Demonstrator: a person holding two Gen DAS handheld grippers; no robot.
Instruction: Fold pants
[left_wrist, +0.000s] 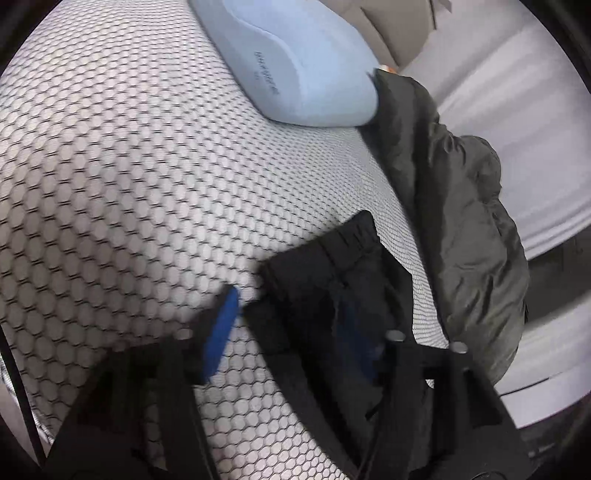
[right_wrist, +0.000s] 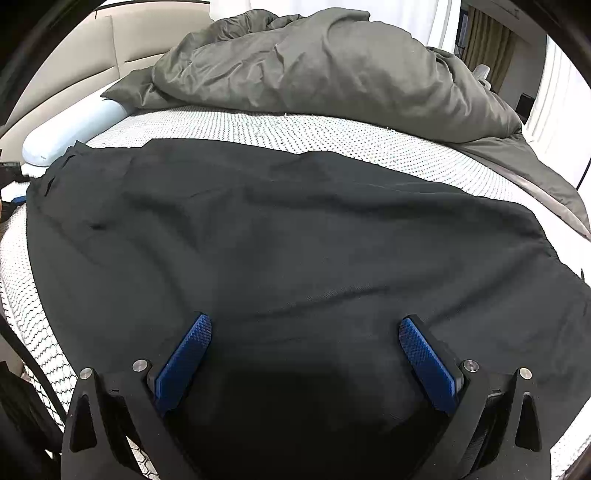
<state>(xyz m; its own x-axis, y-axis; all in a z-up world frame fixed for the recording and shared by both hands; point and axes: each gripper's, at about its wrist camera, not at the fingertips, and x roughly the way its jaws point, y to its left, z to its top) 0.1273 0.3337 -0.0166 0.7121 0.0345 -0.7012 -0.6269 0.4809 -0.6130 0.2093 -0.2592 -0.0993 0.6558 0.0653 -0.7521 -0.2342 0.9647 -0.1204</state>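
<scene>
Black pants (right_wrist: 280, 236) lie spread flat across the bed, waistband at the left. My right gripper (right_wrist: 304, 328) is open, its blue pads (right_wrist: 184, 358) wide apart just above the near edge of the pants, holding nothing. In the left wrist view, my left gripper (left_wrist: 291, 332) is open over the waistband corner of the pants (left_wrist: 332, 280); one blue pad (left_wrist: 221, 332) is over the mattress, the other is dark behind the cloth. This view is blurred.
The mattress (right_wrist: 332, 136) has a white honeycomb-patterned cover, also seen in the left wrist view (left_wrist: 129, 184). A light blue pillow (left_wrist: 295, 62) lies at the head of the bed. A rumpled grey-green duvet (right_wrist: 332, 70) is heaped along the far side.
</scene>
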